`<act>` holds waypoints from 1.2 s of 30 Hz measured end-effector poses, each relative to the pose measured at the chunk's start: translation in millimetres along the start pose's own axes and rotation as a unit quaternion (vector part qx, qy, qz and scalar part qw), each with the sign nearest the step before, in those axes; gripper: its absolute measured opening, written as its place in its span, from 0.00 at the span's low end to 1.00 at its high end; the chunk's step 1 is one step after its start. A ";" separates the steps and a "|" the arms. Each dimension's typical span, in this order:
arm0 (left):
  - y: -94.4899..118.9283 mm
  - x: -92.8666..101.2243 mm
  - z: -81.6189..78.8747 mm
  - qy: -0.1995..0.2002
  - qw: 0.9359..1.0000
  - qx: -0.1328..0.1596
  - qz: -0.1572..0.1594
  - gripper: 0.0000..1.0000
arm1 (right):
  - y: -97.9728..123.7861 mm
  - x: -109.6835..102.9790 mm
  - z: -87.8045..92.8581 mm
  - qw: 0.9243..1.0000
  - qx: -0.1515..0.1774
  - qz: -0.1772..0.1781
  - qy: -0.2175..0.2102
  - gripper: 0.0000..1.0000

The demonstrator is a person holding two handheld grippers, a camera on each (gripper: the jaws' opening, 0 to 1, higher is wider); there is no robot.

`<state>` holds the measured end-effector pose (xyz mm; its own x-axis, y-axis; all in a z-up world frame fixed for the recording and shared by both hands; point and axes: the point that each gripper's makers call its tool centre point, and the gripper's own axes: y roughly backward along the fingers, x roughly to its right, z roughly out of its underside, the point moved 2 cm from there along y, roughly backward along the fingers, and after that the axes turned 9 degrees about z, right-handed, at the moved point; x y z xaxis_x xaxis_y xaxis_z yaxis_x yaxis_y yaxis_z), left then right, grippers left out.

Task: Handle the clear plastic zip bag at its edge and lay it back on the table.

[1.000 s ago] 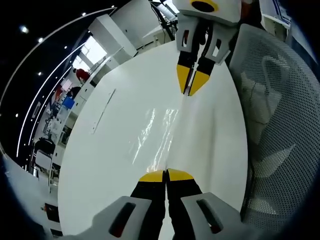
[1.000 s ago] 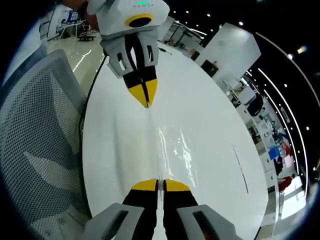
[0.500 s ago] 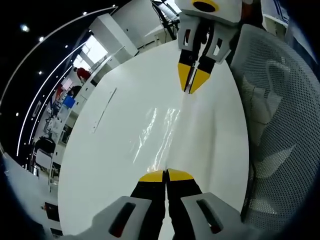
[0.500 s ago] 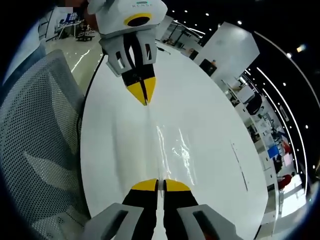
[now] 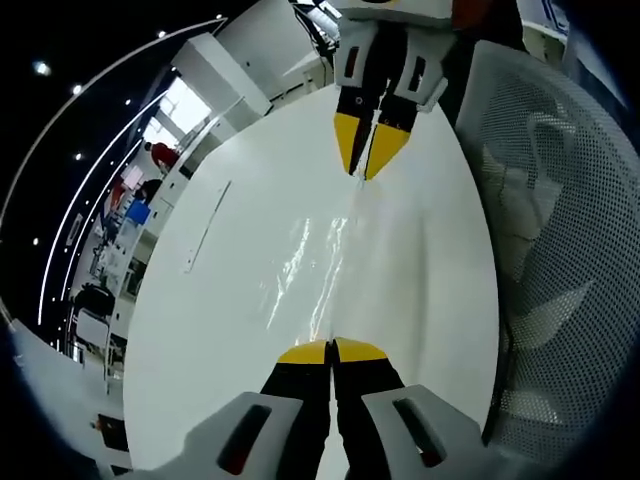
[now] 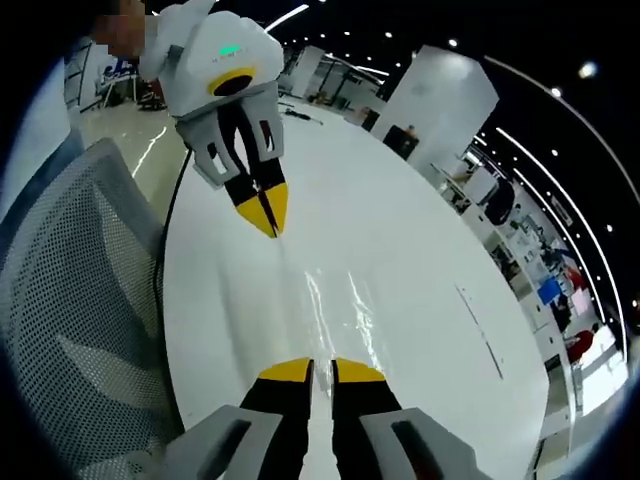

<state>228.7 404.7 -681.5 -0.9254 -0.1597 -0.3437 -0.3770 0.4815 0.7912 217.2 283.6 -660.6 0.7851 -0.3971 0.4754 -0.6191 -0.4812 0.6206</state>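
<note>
Left gripper view: left gripper [image 5: 331,352] at the bottom, yellow tips pressed together on the near edge of the clear plastic zip bag [image 5: 318,262]. Bag stretched straight ahead along the jaw line, over the white table [image 5: 210,330], glinting in streaks, ending at the right gripper [image 5: 365,163] opposite, tips likewise closed on the far edge. Bag apparently taut between the two; whether clear of the tabletop or brushing it, impossible to tell. Mesh chair [image 5: 555,200] just off the table's right-hand edge; a thin dark line [image 5: 207,222] on the tabletop toward the left edge, well apart from the bag.

Right gripper view: same span seen from the other end. Right gripper [image 6: 311,372] clamped on the near edge of the zip bag [image 6: 335,305], left gripper [image 6: 262,212] clamped on the far edge, slightly off to the left. Long axis of the bag running gripper to gripper, roughly parallel to the chair-side table [image 6: 420,260] edge, mesh chair [image 6: 70,290] beside it.

Judgement: neither hand nearer, each at one end; laying down likely calls for lowering both together, keeping the axis level.
</note>
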 end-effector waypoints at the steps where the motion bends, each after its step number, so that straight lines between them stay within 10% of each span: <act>1: -0.1 0.4 -0.2 -0.001 1.000 0.000 0.000 0.00 | 1.2 0.3 -3.2 1.000 0.003 -0.001 0.000 0.06; 36: 5.2 4.4 -8.4 -0.028 1.000 0.005 -0.006 0.00 | -22.0 -9.8 -17.5 1.000 -0.005 -0.029 0.011 0.12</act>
<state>222.3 399.3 -674.7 -0.9169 -0.1181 -0.3813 -0.3880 0.4884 0.7816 223.4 311.8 -668.0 0.8197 -0.3509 0.4527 -0.5727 -0.4944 0.6539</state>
